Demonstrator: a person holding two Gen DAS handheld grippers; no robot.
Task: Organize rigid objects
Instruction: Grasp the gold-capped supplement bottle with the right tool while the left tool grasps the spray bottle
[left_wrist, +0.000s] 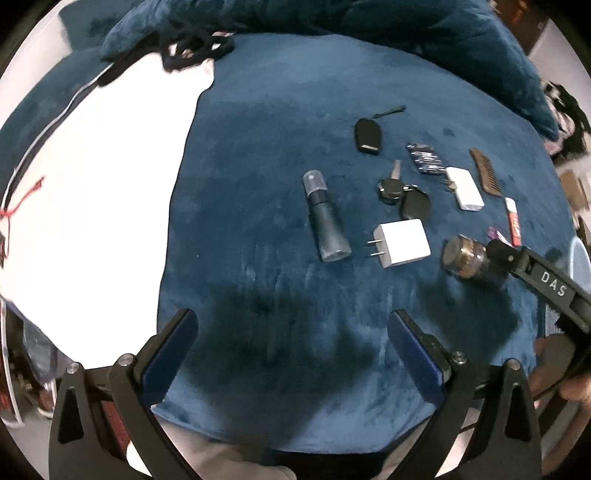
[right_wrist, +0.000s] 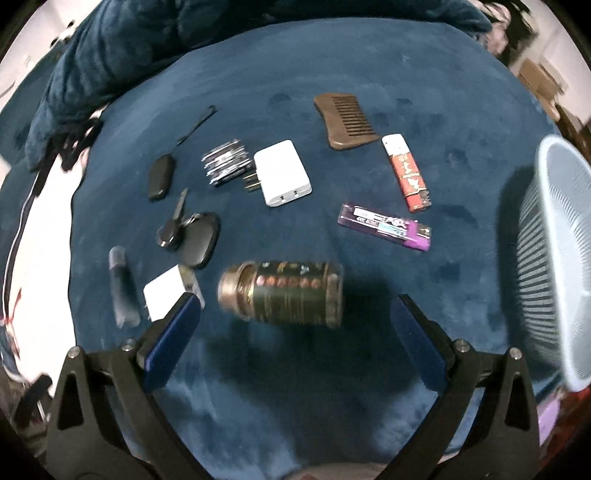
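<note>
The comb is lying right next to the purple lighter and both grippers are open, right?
Not quite. The comb lies next to the red lighter; the purple lighter lies farther away, as the right wrist view shows. Both grippers, left and right, are open.

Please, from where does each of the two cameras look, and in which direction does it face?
Left wrist: sits behind the left gripper, facing forward and down over the blue blanket; its open fingers show, and the right gripper's arm with a hand.
Right wrist: sits behind the right gripper, facing down at the brown jar, with the basket at right; only its own open fingers show.
Shared: the jar, both white chargers, keys, comb, red lighter.
</note>
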